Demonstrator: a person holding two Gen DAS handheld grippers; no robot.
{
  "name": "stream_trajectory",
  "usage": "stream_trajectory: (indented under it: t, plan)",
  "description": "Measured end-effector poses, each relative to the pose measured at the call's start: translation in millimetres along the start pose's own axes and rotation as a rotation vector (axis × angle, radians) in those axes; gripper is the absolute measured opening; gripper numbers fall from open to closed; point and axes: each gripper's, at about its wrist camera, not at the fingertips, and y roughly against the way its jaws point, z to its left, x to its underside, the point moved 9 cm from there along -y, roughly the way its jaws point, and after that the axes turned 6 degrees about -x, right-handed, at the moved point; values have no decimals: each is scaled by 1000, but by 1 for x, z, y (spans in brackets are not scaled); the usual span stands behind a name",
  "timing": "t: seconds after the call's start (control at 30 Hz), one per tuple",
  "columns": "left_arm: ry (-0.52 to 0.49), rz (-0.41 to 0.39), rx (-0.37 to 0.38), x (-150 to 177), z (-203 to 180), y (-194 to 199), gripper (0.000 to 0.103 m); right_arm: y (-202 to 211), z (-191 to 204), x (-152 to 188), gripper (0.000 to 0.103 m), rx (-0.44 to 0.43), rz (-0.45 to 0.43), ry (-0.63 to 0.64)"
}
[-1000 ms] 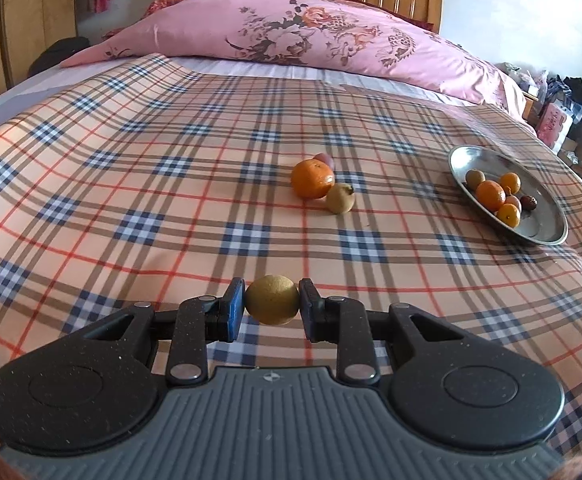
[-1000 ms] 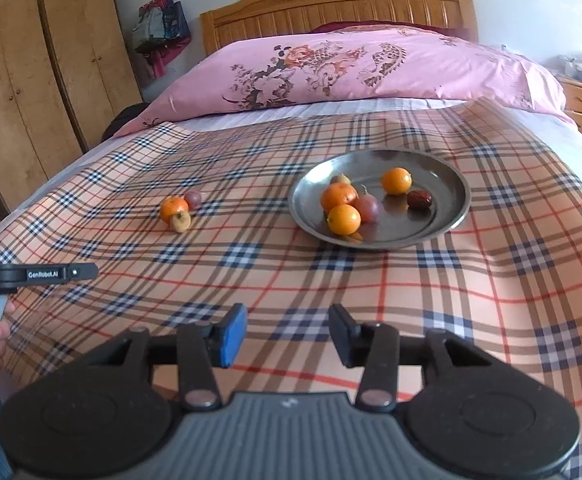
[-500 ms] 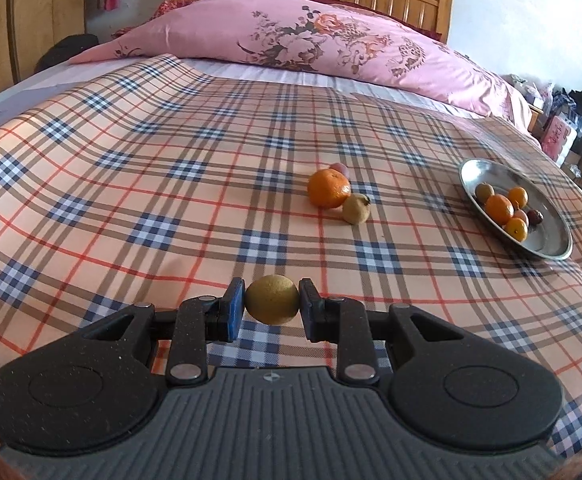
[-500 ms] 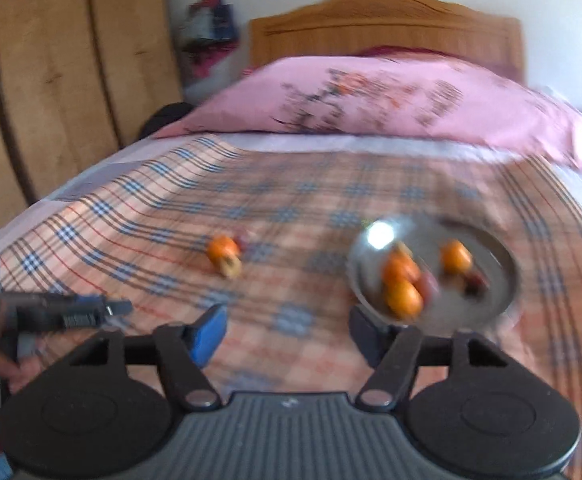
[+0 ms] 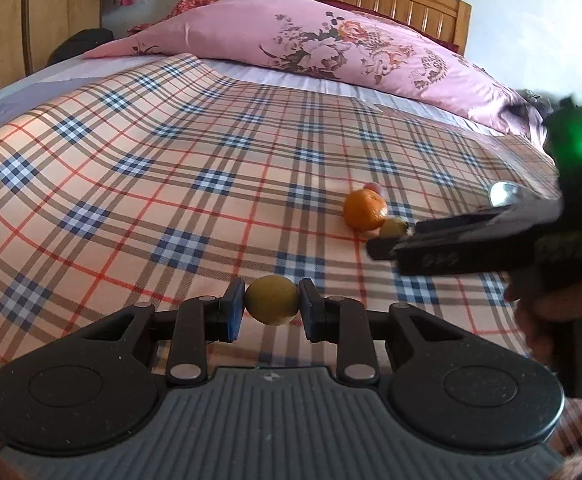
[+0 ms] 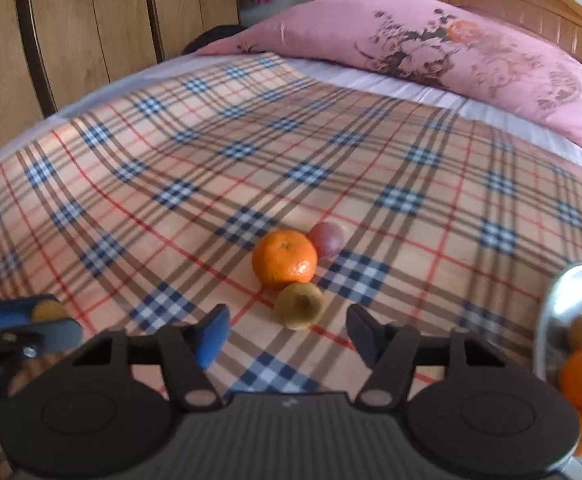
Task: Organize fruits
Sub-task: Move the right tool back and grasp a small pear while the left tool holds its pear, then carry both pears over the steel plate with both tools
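My left gripper [image 5: 273, 312] jaws pinch a yellow-green fruit [image 5: 272, 299] for carrying, while my right gripper [image 6: 289, 330] jaws gape wide, the brownish fruit [image 6: 299, 311] just ahead between them, ready for grasping.

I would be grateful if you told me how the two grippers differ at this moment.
The left gripper is shut on a yellow-green fruit; the right gripper is open and empty. The left gripper sits apart from the loose fruit, while the right one points at the brownish fruit beside the orange. Both are black and hand-held over the plaid cover.
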Motion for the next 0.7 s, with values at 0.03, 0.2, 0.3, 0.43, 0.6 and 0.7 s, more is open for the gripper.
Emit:
stream_trajectory:
  t: [0.03,0.2,0.3,0.43,0.6,0.7]
  plan:
    - [4,-3,0,-1,1,-2,31,-7,0,1,50,15,10,17]
    - [19,-10,23,-2,0,-6,31,-2,-5,1,27,41,-8,18]
    - [15,-19,32,-4,-3,-4,31,11,-10,2,27,50,-18,-9]
    - [-5,-41,43,-11,-14,5,31,43,-13,3,27,61,-52,-33]
    - [-42,-55,62,-19,-40,16,31,88,-23,6,27,87,-98,-61]
    - [-66,-63,84,-25,-62,24,31,116,-33,7,27,111,-127,-80]
